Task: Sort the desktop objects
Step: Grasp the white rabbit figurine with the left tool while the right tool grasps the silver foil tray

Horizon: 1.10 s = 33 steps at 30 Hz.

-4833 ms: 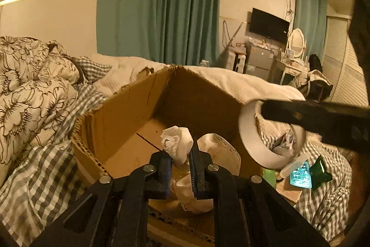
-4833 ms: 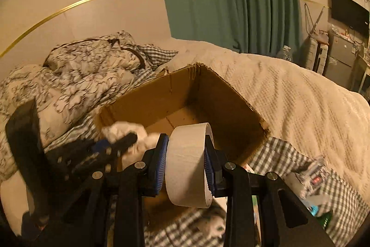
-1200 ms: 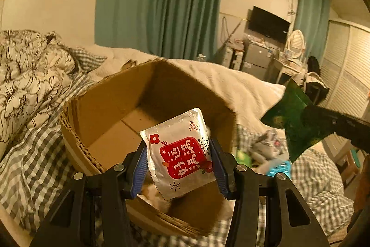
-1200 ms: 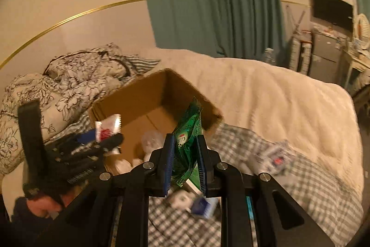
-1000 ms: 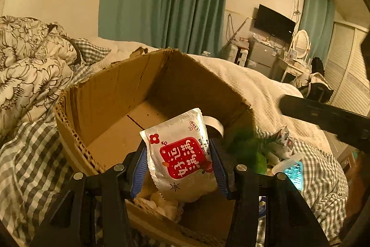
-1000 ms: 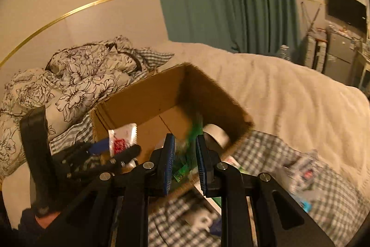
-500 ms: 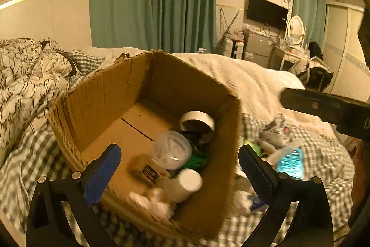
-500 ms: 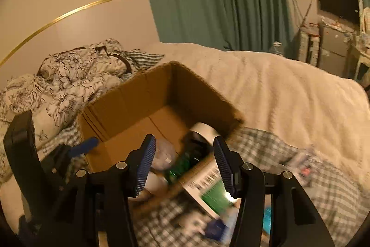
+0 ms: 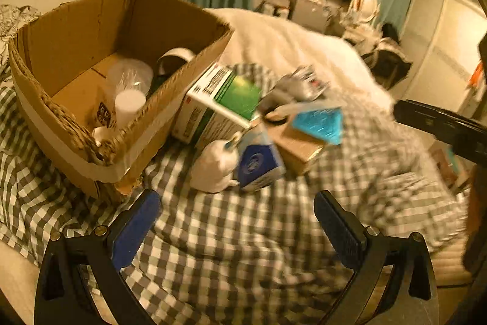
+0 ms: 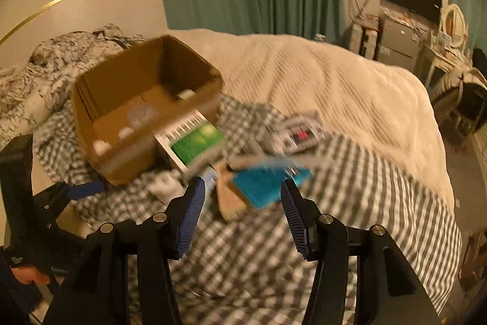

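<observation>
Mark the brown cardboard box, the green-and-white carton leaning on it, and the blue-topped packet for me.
brown cardboard box [image 9: 76, 29], left wrist view, inner back wall.
green-and-white carton [image 9: 240, 95], left wrist view, green top face.
blue-topped packet [image 10: 261, 185], right wrist view, middle of blue face.

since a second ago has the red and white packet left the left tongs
Yes: the left tongs are open and empty, now before the brown cardboard box, not over it.
</observation>
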Tool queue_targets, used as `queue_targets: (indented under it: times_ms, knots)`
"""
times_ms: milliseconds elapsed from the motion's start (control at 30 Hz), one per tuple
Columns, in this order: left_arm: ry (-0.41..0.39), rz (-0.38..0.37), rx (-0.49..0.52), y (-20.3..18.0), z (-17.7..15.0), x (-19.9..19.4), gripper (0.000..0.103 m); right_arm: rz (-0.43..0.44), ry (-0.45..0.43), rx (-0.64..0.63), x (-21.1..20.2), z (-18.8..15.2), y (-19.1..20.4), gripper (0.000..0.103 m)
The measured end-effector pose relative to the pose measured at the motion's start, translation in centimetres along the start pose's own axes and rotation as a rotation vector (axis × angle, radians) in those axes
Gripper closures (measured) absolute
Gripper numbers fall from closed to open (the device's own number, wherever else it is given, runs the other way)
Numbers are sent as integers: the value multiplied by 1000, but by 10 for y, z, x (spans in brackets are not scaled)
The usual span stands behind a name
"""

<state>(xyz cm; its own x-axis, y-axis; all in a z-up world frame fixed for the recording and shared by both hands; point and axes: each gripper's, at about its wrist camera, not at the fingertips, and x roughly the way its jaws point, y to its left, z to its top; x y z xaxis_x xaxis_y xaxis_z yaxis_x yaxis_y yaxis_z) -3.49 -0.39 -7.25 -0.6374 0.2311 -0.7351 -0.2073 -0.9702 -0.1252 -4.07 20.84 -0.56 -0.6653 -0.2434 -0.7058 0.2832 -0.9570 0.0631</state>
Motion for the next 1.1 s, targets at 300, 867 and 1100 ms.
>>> queue_targets:
  times_ms: [300,867,1100]
  knots:
    - [-29,83,-59,11,-4,46,3,44,77,72,47,-11,-26,49]
    - [-37,65,-63,23,-2,87,51,-63,115,149,115,2,0,19]
    - [-60,45,-40,25,-3,86,53,-156,100,188,134,10,-1,13]
